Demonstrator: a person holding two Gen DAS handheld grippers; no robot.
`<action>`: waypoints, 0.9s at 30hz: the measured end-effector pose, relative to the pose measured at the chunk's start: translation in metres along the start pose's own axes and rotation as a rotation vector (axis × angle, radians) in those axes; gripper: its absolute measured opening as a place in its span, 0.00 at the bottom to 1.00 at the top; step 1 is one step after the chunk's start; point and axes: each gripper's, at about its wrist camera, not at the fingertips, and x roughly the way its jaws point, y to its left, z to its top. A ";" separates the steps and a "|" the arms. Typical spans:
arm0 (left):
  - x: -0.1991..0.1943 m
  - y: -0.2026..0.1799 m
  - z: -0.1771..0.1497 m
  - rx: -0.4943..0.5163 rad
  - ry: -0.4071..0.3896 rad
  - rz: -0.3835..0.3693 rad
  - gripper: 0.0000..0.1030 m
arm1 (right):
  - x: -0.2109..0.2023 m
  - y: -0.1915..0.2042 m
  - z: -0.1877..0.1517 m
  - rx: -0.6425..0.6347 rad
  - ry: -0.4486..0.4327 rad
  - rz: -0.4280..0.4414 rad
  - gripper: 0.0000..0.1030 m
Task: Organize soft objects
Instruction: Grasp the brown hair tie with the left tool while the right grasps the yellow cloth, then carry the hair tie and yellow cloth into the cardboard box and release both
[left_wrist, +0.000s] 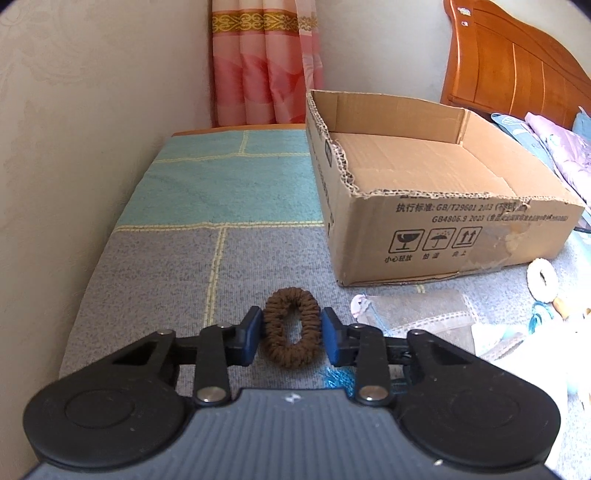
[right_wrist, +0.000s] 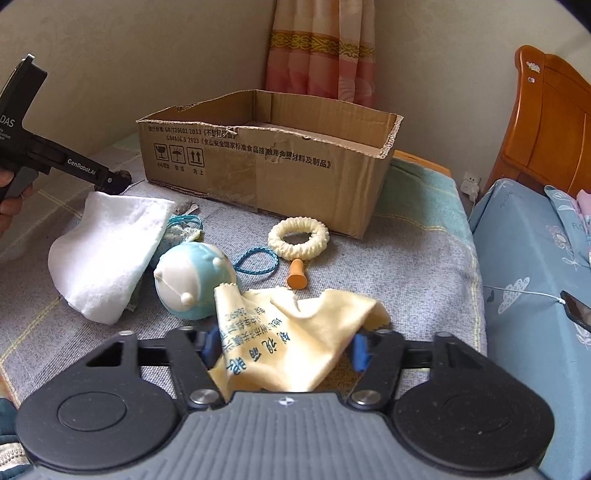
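- Brown scrunchie (left_wrist: 291, 326) sits upright between my left fingers (left_wrist: 252, 334); both blue pads press its sides and the loop is squashed to a narrow oval. Left gripper (left_wrist: 291, 332) is mostly closed, clamped on it.
- Scrunchie is above the grey part of the patchwork cover (left_wrist: 147, 280), near the front left corner of the cardboard box (left_wrist: 436, 221).
- Box is open-topped with a torn rim; its floor shows bare cardboard in the left view.
- Right gripper (right_wrist: 286, 349) is about half closed around the yellow cloth (right_wrist: 295, 343) with blue print. Cloth fills the gap and bunches up; the pads are partly hidden by it, so cannot tell if they grip firmly.
- Beyond the cloth on the cover: blue-and-white ball toy (right_wrist: 192, 284), folded white towel (right_wrist: 107, 254), blue cord loop (right_wrist: 256, 262), cream scrunchie (right_wrist: 298, 237), small orange peg (right_wrist: 296, 274).
- Cream scrunchie lies just in front of the box wall, with the peg just beside it.
- Bed with blue sheet (right_wrist: 524, 258) and wooden headboard (right_wrist: 550, 125) at right.
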 end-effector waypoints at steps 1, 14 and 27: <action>-0.001 0.001 0.000 -0.001 0.001 -0.004 0.30 | -0.002 0.000 0.000 0.005 0.001 -0.008 0.43; -0.039 0.000 0.006 0.041 -0.050 -0.035 0.28 | -0.035 -0.005 0.007 0.006 -0.049 -0.069 0.16; -0.079 -0.038 0.076 0.182 -0.178 -0.146 0.28 | -0.073 -0.015 0.043 -0.045 -0.157 -0.038 0.15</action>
